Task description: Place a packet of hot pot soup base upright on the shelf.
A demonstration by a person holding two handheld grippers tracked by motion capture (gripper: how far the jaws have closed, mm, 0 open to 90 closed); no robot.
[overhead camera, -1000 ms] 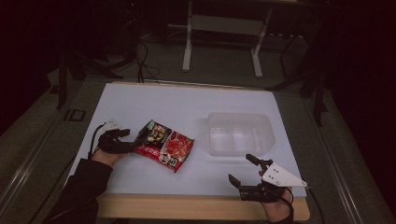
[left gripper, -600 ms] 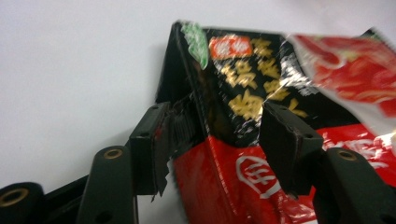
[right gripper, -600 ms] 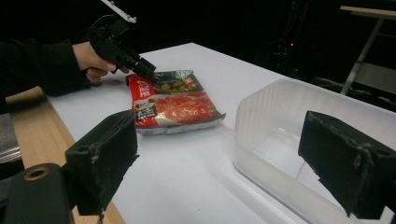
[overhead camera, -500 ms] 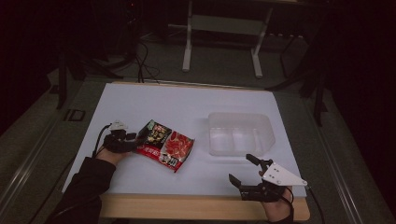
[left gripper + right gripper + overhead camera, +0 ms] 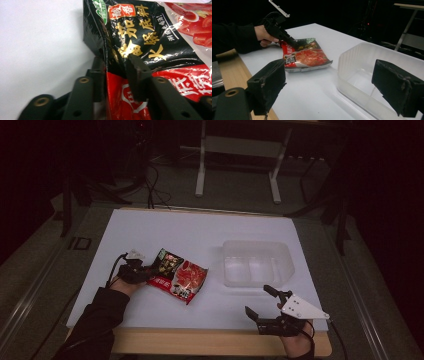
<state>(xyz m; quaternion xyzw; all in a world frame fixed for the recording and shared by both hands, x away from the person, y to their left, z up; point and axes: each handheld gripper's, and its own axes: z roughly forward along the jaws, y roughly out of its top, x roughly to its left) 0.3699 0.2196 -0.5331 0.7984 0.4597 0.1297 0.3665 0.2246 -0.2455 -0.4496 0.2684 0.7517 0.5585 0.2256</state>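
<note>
- Our left hand-held gripper pinches the packet, left of centre on the table; that thin edge hold could slip or tear when lifted.
- Our right hand-held gripper, spread, idles at lower right near the tub.

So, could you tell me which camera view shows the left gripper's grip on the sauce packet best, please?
The left gripper view: its jaws pinch the packet edge up close, the film creased between them. The high view shows the left gripper at the packet's left end, too small for contact. The right gripper view shows it from farther off, at the packet's far edge.
</note>
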